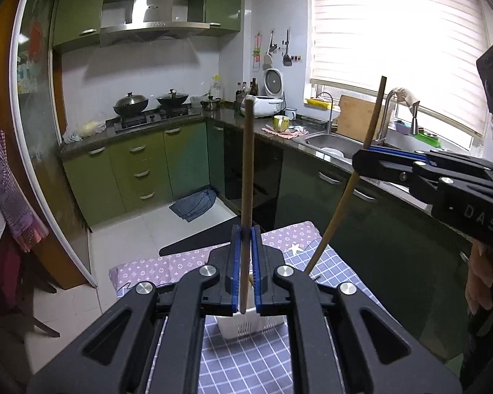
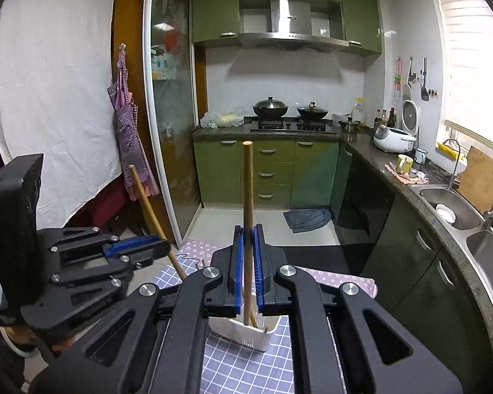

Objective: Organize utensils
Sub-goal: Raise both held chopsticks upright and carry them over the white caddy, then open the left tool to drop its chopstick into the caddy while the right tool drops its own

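Black linkage fills the bottom of both frames. In the left wrist view our left gripper (image 1: 246, 246) is clenched on a wooden chopstick (image 1: 247, 170) that stands nearly upright at frame centre, its lower end just above the white slotted holder (image 1: 246, 326) on the checked cloth (image 1: 246, 361).

At the right of that frame our right gripper (image 1: 364, 161) clamps a second chopstick (image 1: 348, 184), tilted, its lower tip over the cloth. A hand (image 1: 483, 279) shows at the far right edge.

The right wrist view shows that second chopstick upright, its foot reaching down into the holder.

Beyond, mid-frame, we see green cabinets (image 1: 141, 167); a sink (image 1: 332, 142) lies right.
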A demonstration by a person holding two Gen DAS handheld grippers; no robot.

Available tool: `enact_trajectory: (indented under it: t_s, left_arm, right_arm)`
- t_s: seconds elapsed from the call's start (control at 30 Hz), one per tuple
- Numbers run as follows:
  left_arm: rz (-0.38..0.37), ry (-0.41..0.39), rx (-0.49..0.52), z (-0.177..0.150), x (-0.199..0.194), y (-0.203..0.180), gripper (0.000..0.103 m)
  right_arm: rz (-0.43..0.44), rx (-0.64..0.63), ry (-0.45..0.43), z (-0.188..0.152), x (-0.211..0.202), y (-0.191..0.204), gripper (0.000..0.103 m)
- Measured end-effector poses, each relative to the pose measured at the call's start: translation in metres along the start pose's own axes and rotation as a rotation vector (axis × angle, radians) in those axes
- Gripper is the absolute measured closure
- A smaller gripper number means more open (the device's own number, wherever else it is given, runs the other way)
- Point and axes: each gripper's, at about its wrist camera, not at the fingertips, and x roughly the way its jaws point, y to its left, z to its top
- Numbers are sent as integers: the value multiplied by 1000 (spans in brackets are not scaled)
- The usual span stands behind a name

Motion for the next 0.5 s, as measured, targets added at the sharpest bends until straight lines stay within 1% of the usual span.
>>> enact_trajectory:
  t_s: [0.23,0.5]
  left_arm:
    - [16,15,-7,-9,39,0,97]
    - [10,100,-31,-45,72,5,97]
  right_arm:
    - [-2,3,45,-13,44,-7,96]
    - [13,15,134,-49,92,-4,96]
